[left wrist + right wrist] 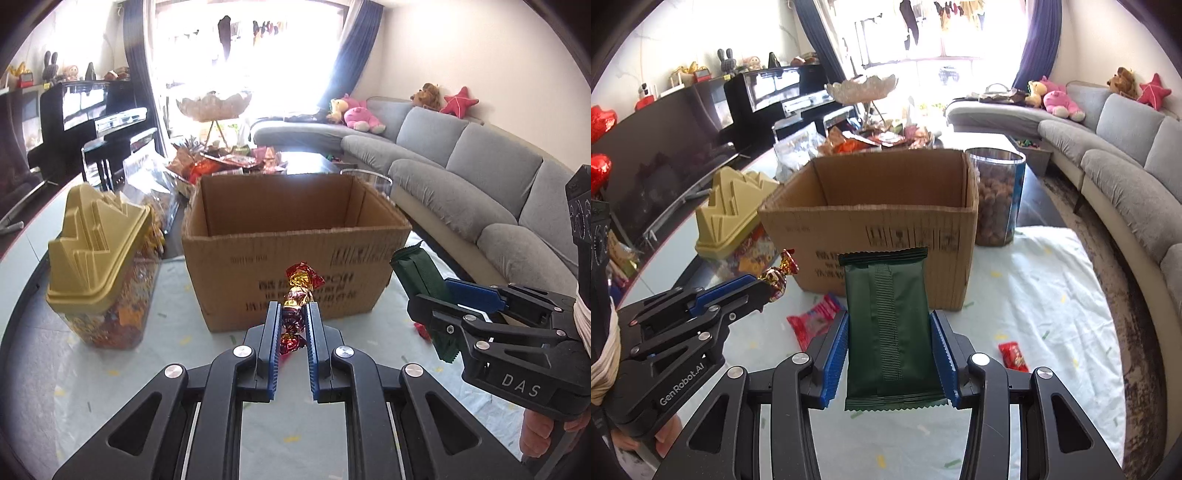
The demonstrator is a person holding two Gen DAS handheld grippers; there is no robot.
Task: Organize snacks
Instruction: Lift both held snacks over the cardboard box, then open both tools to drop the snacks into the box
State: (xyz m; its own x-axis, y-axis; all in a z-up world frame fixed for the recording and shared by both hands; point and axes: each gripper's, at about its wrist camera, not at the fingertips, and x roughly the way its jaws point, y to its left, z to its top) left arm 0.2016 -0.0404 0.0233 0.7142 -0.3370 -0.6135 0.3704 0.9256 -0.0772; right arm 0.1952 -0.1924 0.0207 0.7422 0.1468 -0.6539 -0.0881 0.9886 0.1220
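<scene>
jar [99,273] left of box [291,254], canister [995,195] right

The right gripper [889,354] clamps a green packet [890,325] upright at frame centre, blue pads against both its edges. Behind it stands an open box [886,229]. At left, the left gripper [767,290] holds a foil candy [779,273]. A pink packet [816,321] lies on the table [1034,295]; a red packet [1014,356] lies lower right.
</scene>
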